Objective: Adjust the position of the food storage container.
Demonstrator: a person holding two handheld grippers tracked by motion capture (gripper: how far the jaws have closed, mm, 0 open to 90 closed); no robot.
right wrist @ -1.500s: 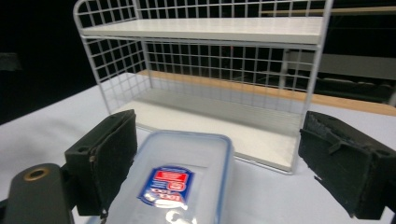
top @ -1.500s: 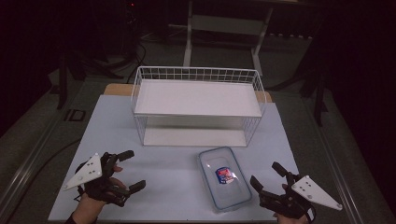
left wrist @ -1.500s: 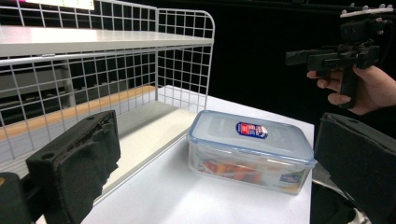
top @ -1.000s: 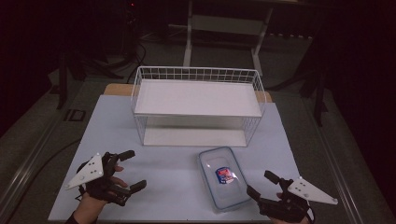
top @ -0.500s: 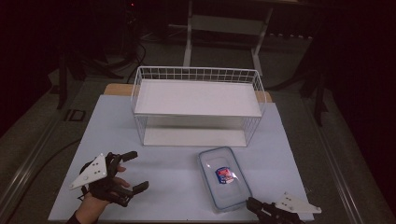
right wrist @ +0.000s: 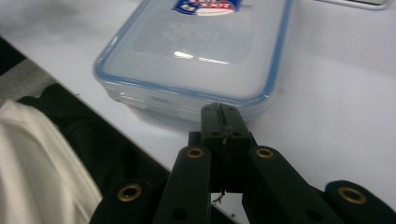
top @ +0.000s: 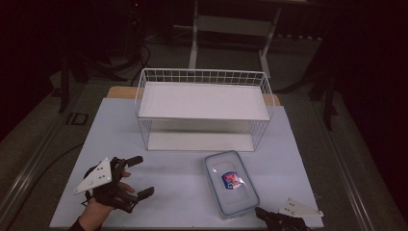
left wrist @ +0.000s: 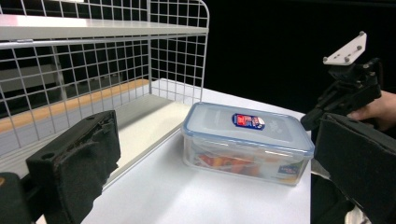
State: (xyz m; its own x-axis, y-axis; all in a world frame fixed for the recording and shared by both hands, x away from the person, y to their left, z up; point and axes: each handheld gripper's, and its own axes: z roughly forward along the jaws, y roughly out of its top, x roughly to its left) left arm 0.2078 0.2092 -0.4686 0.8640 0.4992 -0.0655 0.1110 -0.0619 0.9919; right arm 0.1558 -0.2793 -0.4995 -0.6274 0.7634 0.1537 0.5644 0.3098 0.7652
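A clear food container (top: 231, 183) with a blue-rimmed lid and a red and blue label lies on the white table, in front of a white wire shelf rack (top: 202, 108). My left gripper (top: 143, 175) rests open at the table's front left, with nothing between its jaws. It looks across at the container (left wrist: 247, 140) and the rack (left wrist: 93, 70). My right gripper (top: 262, 214) sits low at the front edge, just behind the container's near right corner. Its jaws are pressed together, shut on nothing (right wrist: 224, 126), and their tip is close to the container's near end (right wrist: 196, 56).
The rack has an upper shelf (top: 204, 101) and an open lower level (top: 197, 142). The table's front edge (right wrist: 116, 135) runs just below the container, with white clothing (right wrist: 37, 163) beyond it. Dark floor and stands surround the table.
My right gripper has drawn back toward the table's front edge and its jaws have gone from open to shut. The left gripper has barely shifted. The container stays put.
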